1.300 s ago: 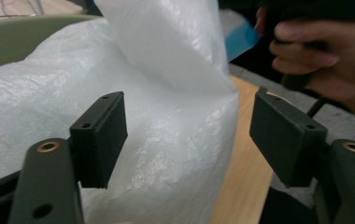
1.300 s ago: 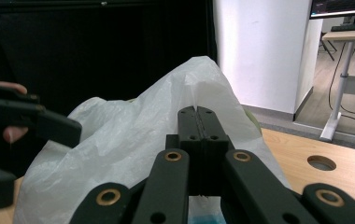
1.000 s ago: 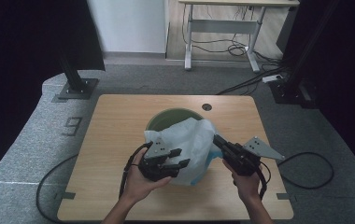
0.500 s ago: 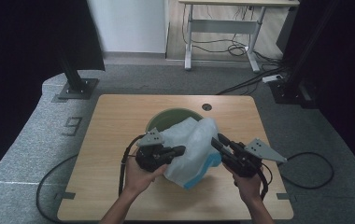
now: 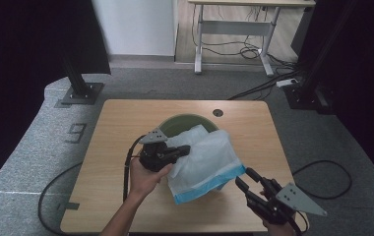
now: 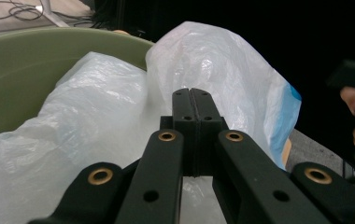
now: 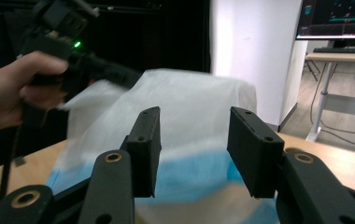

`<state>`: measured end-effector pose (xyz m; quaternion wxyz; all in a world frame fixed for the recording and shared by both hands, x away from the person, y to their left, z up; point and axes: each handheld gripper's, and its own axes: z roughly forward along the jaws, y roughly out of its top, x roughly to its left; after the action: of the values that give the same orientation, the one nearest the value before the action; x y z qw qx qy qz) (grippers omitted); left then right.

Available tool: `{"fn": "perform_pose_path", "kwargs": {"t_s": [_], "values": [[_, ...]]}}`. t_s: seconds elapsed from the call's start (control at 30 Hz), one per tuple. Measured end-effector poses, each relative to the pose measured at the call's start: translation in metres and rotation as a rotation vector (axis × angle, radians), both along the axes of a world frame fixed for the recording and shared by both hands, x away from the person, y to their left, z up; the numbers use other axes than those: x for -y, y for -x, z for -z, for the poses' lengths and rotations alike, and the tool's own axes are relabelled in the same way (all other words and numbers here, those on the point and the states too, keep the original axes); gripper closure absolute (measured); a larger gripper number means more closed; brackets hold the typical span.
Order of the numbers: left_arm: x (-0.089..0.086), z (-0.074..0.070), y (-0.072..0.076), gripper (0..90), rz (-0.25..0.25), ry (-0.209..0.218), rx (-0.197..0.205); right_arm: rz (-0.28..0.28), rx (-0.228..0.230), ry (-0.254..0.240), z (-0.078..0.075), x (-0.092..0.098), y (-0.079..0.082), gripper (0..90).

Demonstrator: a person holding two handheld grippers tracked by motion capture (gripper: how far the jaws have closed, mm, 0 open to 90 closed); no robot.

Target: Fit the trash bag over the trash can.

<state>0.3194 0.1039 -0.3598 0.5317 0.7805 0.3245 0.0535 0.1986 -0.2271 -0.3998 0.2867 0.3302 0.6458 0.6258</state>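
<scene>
A white translucent plastic bag point(image 5: 205, 156) with a blue bottom edge drapes over the near rim of a green round bin point(image 5: 177, 125). My left gripper point(image 5: 185, 150) is shut on the bag's left edge and holds it up. In the left gripper view the jaws point(image 6: 192, 100) are pressed together against the bag point(image 6: 222, 65), with the bin point(image 6: 31, 60) behind. My right gripper point(image 5: 244, 178) sits near the table's front right, clear of the bag. Its jaws point(image 7: 194, 135) have just been opening and hold nothing; the bag point(image 7: 189, 95) lies beyond them.
The bin stands in the middle of a wooden table point(image 5: 121, 128) with a round cable hole point(image 5: 218, 112) at the back. Cables trail off both front corners. Black stands flank the table, and a desk point(image 5: 234, 24) stands further back.
My right gripper let go of the bag, opened and pulled back toward the front right corner. The left gripper closed on the bag's left edge and shifted slightly left and away.
</scene>
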Motion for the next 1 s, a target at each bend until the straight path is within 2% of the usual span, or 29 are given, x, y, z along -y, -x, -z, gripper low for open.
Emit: {"fn": "perform_pose_path", "kwargs": {"t_s": [0.13, 0.27, 0.37, 0.47, 0.57, 0.6, 0.67, 0.73, 0.87, 1.0], "values": [[-0.002, -0.001, -0.002, 89.9, -0.007, 0.009, -0.006, -0.018, -0.047, 0.023, 0.014, 0.001, 0.007, 53.4], [-0.004, -0.002, -0.004, 89.9, -0.02, 0.011, -0.004, -0.016, -0.103, 0.029, 0.032, -0.001, -0.001, 53.5], [-0.005, -0.003, -0.004, 89.9, -0.027, 0.003, 0.004, -0.025, -0.128, 0.006, 0.041, -0.003, -0.009, 53.9], [-0.006, -0.004, -0.005, 89.9, -0.03, 0.002, 0.002, -0.031, -0.139, -0.023, 0.042, -0.007, -0.018, 54.7], [-0.008, -0.005, -0.005, 89.9, -0.032, 0.008, 0.004, -0.026, -0.135, -0.026, 0.039, -0.012, -0.024, 57.4], [-0.008, -0.005, -0.005, 89.9, -0.034, 0.012, 0.005, -0.024, -0.132, -0.022, 0.038, -0.014, -0.026, 62.0], [-0.01, -0.005, -0.006, 89.9, -0.038, 0.015, 0.007, -0.011, -0.128, -0.009, 0.037, -0.016, -0.031, 78.0], [-0.012, -0.005, -0.006, 89.9, -0.041, 0.017, 0.01, -0.027, -0.125, -0.02, 0.036, -0.017, -0.034, 88.2], [-0.017, -0.006, -0.007, 89.9, -0.054, 0.033, 0.016, -0.039, -0.1, -0.033, 0.034, -0.017, -0.034, 88.9], [-0.022, -0.006, -0.009, 90.0, -0.067, 0.045, 0.015, -0.053, -0.076, -0.002, 0.035, -0.02, -0.029, 88.8]]}}
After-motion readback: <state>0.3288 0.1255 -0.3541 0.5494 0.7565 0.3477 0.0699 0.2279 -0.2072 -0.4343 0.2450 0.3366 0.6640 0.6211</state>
